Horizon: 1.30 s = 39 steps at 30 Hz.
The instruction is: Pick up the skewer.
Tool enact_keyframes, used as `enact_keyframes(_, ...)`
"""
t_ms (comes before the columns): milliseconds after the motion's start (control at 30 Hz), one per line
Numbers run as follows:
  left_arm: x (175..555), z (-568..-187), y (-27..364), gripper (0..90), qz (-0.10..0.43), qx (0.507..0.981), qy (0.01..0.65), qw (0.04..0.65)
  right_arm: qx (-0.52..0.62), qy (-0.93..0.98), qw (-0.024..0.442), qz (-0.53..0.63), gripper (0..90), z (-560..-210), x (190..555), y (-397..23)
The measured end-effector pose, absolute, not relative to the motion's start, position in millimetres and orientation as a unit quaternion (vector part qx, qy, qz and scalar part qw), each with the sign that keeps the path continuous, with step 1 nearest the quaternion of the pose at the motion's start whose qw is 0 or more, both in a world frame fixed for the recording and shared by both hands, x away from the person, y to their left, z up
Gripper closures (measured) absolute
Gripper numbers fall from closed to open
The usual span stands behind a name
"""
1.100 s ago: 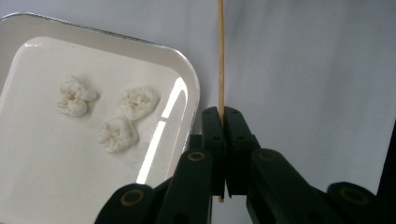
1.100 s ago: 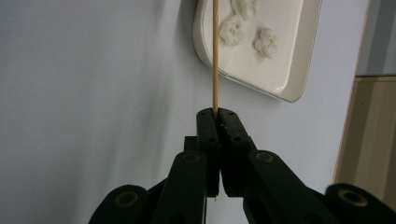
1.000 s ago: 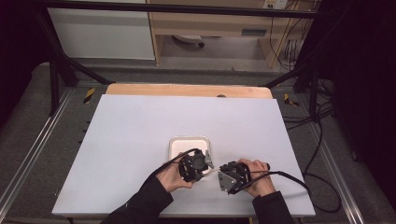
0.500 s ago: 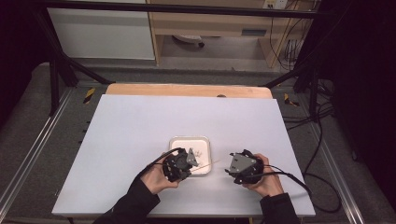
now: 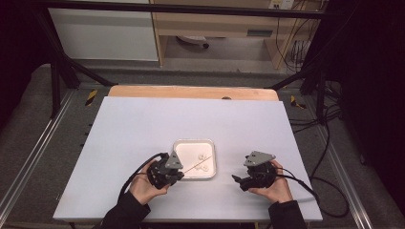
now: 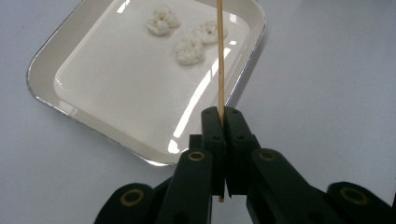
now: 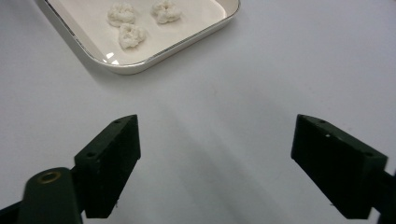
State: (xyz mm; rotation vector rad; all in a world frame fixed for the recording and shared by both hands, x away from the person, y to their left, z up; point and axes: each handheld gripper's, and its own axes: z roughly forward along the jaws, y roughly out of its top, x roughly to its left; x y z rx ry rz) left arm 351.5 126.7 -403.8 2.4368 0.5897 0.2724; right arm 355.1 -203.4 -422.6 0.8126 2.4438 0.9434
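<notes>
Both grippers had drawn apart since the earlier frame. Left gripper (image 6: 220,122), nearest, at the tray's near-left corner: fingers closed on a thin wooden skewer (image 6: 219,56) reaching over the tray (image 5: 180,144). Right gripper (image 7: 217,163), right of the tray: fingers wide apart, empty, above the white surface (image 5: 143,124). Three white lumps (image 6: 189,50) lay in the tray.

The stick (image 6: 220,56) runs off the top edge in the left gripper view, so its tip is unseen; the tray (image 7: 154,49) is cropped (far corners gone) in the right gripper view.
</notes>
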Motion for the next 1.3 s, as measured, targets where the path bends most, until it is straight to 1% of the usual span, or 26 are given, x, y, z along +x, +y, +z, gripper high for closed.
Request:
enact_keyframes(133,348,-407,138,88.5,0.110,0.909,0.238,0.323,0.304,0.874,0.185,0.330,7.9,-425,355,-201)
enact_keyframes(333,343,-411,153,88.5,0.115,0.893,0.258,0.350,0.329,0.868,0.171,0.330,3.6,-425,356,-199)
enact_keyframes(567,339,-415,163,88.5,0.115,0.879,0.272,0.375,0.349,0.852,0.160,0.356,2.2,-423,358,-194)
enact_keyframes(833,337,-420,173,88.5,0.114,0.870,0.285,0.384,0.357,0.840,0.151,0.379,1.6,-416,365,-179)
enact_keyframes(1300,336,-420,178,88.5,0.114,0.858,0.297,0.403,0.362,0.824,0.150,0.408,1.6,-410,383,-150)
